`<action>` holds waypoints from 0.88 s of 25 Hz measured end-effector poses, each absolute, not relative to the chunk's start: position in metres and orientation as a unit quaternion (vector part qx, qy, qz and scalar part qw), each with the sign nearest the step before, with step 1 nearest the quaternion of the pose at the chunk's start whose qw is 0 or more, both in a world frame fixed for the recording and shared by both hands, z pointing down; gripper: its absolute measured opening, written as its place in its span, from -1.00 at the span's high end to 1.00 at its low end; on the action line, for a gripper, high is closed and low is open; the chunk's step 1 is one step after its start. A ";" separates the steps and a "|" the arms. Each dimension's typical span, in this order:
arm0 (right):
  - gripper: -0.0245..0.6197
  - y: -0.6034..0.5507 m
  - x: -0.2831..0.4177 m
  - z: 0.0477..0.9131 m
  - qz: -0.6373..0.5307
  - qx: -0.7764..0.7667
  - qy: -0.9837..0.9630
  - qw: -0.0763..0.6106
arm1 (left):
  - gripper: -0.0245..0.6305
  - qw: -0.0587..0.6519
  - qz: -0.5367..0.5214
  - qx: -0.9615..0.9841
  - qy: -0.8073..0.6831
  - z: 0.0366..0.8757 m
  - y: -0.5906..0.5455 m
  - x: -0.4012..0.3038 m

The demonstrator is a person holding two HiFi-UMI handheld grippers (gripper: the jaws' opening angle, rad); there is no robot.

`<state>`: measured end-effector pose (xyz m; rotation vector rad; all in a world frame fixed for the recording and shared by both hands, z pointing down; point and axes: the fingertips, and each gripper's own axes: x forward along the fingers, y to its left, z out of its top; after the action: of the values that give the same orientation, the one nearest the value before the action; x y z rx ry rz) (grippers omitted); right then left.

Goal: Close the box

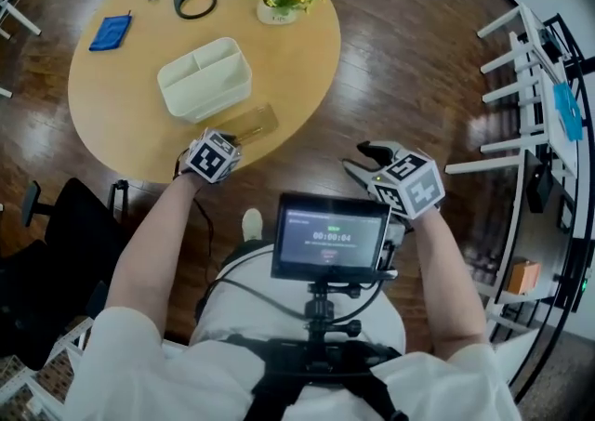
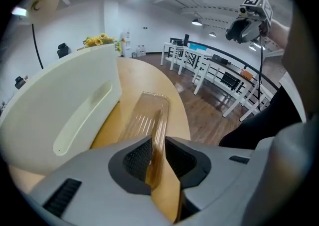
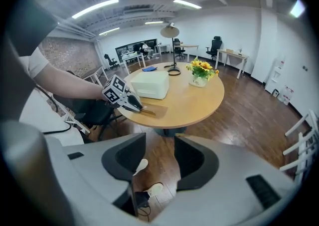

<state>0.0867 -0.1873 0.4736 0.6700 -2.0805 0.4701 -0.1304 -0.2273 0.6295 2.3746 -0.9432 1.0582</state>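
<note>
The left claw [image 2: 158, 156] clamps the clear lid [image 2: 148, 113], which lies just beside the box [image 2: 60, 110]. The right claw [image 3: 159, 159] gapes empty.

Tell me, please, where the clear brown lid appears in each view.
Head view: lid at the table's near edge, beside the white box.
Left gripper view: lid at centre, between the jaws.
Right gripper view: lid small, left of centre.
Shared landmark: the white box beside it.
</note>
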 end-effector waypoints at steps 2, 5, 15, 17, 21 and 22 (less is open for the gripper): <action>0.34 -0.183 0.082 0.474 0.190 0.276 -0.833 0.441 | 0.66 0.187 0.377 0.845 -0.330 0.636 -0.229 -0.130; 0.34 -0.178 0.081 0.474 0.195 0.285 -0.828 0.442 | 0.66 0.187 0.379 0.848 -0.322 0.640 -0.232 -0.127; 0.34 -0.163 0.092 0.475 0.209 0.298 -0.818 0.445 | 0.90 0.125 0.384 0.868 -0.288 0.623 -0.235 -0.112; 0.34 -0.164 0.093 0.475 0.209 0.298 -0.819 0.443 | 0.90 0.108 0.380 0.877 -0.275 0.604 -0.231 -0.106; 0.34 -0.166 0.090 0.475 0.208 0.289 -0.824 0.440 | 0.90 0.104 0.379 0.884 -0.253 0.561 -0.221 -0.104; 0.34 -0.167 0.088 0.476 0.208 0.287 -0.825 0.439 | 0.90 0.103 0.380 0.885 -0.250 0.549 -0.219 -0.106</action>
<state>0.0879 -0.1667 0.4763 0.7141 -2.0502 0.5170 -0.1060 -0.2189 0.5487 2.6104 -0.7380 1.1219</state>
